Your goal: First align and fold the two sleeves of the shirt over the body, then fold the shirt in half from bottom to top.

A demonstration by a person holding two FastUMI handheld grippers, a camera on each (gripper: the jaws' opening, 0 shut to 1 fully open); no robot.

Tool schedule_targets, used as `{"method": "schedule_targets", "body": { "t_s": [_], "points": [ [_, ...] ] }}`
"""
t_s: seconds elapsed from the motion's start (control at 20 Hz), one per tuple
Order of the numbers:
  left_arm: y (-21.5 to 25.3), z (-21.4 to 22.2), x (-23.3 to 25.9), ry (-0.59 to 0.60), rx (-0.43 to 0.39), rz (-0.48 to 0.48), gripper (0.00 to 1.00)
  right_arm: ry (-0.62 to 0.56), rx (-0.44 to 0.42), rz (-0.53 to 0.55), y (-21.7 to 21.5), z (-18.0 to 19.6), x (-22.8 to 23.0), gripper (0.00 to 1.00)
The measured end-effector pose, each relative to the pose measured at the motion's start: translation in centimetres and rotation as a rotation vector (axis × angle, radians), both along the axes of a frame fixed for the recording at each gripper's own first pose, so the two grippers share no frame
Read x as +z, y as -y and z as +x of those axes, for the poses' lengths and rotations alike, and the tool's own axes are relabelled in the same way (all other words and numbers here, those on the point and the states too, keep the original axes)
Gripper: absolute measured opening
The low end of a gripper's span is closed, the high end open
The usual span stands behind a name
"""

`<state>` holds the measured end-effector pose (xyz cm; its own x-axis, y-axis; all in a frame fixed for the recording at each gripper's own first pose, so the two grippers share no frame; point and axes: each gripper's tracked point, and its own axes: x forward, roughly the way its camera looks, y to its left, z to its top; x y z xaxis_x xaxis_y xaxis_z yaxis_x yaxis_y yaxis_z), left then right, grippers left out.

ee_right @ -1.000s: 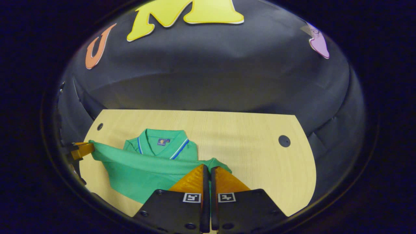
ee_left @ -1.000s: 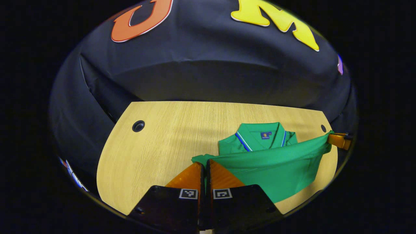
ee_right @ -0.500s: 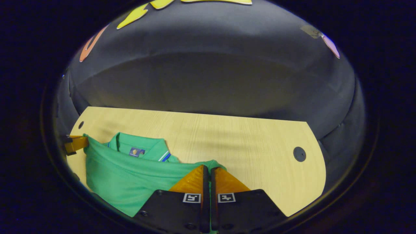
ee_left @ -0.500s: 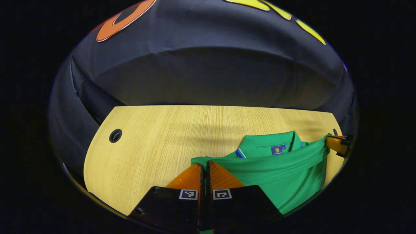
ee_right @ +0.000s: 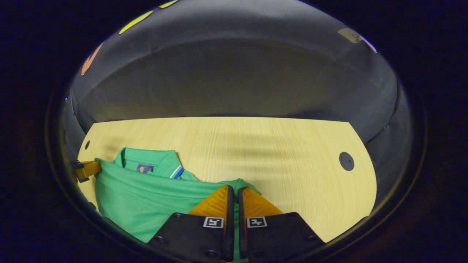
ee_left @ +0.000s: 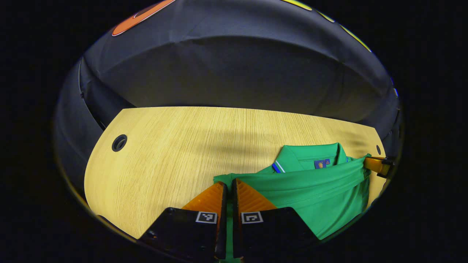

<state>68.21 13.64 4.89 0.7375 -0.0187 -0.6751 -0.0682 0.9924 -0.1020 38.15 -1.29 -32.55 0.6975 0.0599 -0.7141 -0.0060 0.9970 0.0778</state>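
1. Left claw [ee_left: 227, 186] clenched on the green polo shirt [ee_left: 314, 197] hem corner.
2. Right claw [ee_right: 233, 190] grasps the opposite corner.
3. Hem stretched between claws, above the wooden surface [ee_left: 175, 146], near the collar [ee_right: 148, 160].

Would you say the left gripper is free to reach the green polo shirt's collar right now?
Probably not: the left gripper is shut on the green polo shirt's hem, and that lifted hem stretches in front of the collar.
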Motion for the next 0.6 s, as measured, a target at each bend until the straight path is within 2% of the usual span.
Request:
{"method": "schedule_targets", "body": {
  "t_s": [0.05,0.1,0.2,0.25,0.35,0.4,0.55,0.6],
  "points": [
    [0.1,-0.2,-0.1,-0.004,-0.001,-0.015,0.13,-0.002,0.004,0.016,-0.4,-0.3,0.3,0.06],
    [0.2,-0.4,0.3,-0.002,-0.002,-0.032,0.29,-0.002,0.003,0.037,-0.7,-0.5,0.8,0.10],
    [0.6,-1.1,1.7,0.016,0.000,-0.091,0.60,0.005,-0.008,0.054,-0.7,-1.2,1.9,0.43],
    [0.7,-1.5,2.3,0.024,0.003,-0.109,0.65,0.011,-0.012,0.053,-0.7,-1.6,2.7,0.59],
    [0.2,-2.4,4.0,0.043,0.017,-0.111,0.80,0.030,-0.014,0.020,-0.1,-2.5,4.5,0.93],
    [-0.1,-2.9,5.2,0.058,0.023,-0.105,0.97,0.049,-0.013,0.001,0.2,-3.1,5.7,0.92],
    [-0.6,-5.3,9.6,0.111,0.014,-0.092,0.99,0.123,-0.024,-0.017,0.8,-5.6,10.7,0.95],
    [-0.7,-6.2,11.0,0.131,0.006,-0.087,0.99,0.145,-0.027,-0.005,0.7,-6.7,12.5,0.94]
  ]
}}
